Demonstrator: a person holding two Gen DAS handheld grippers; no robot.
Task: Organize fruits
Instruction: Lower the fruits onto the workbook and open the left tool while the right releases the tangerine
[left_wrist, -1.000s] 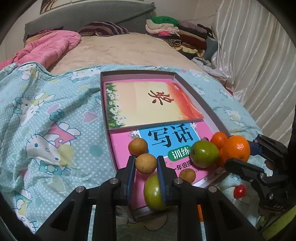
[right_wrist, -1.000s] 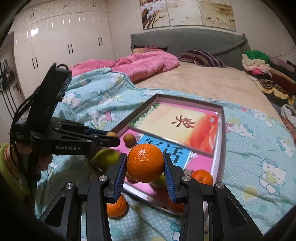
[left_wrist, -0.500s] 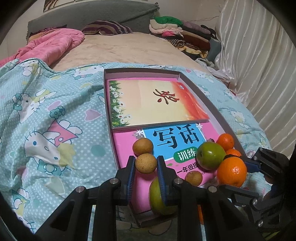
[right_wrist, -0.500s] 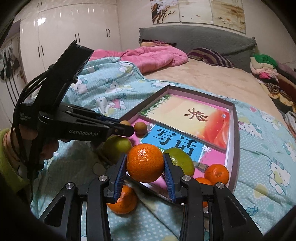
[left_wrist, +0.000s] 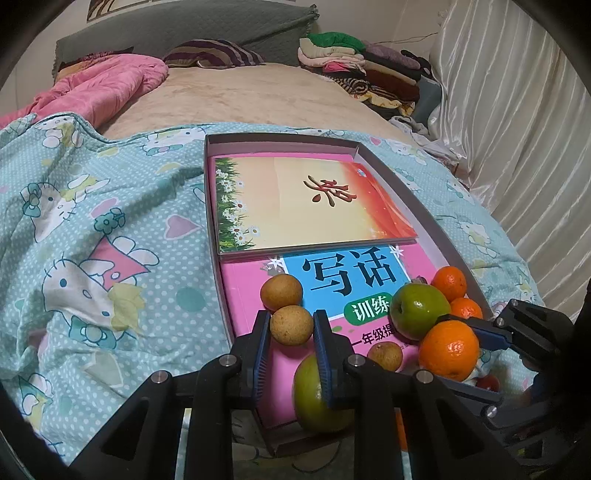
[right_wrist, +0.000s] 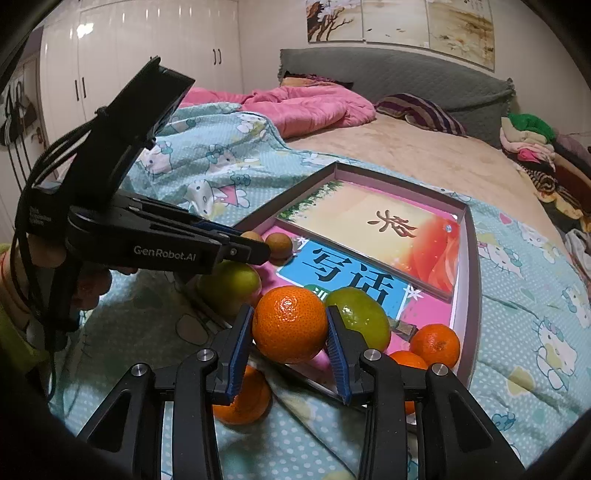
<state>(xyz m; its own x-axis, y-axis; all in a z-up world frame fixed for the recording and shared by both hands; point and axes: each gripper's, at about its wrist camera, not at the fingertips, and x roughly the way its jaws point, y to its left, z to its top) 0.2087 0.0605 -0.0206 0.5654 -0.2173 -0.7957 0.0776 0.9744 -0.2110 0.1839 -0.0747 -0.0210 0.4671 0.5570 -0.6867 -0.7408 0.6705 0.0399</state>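
Left wrist view: my left gripper (left_wrist: 291, 326) clamps a small brown fruit (left_wrist: 291, 325) over the box (left_wrist: 413, 195) (books inside). My right gripper (right_wrist: 290, 326) grips an orange (right_wrist: 290, 324), green fruit (right_wrist: 364, 319) just beyond.

The right gripper (right_wrist: 290, 325), clamped on an orange (right_wrist: 290, 324), has come down from above the far corner of the shallow box (left_wrist: 436, 243) to just beside the green fruit (left_wrist: 419, 311). The left gripper (left_wrist: 291, 325) has edged forward, its brown fruit (left_wrist: 291, 325) now apparently touching a second brown fruit (left_wrist: 281, 292)
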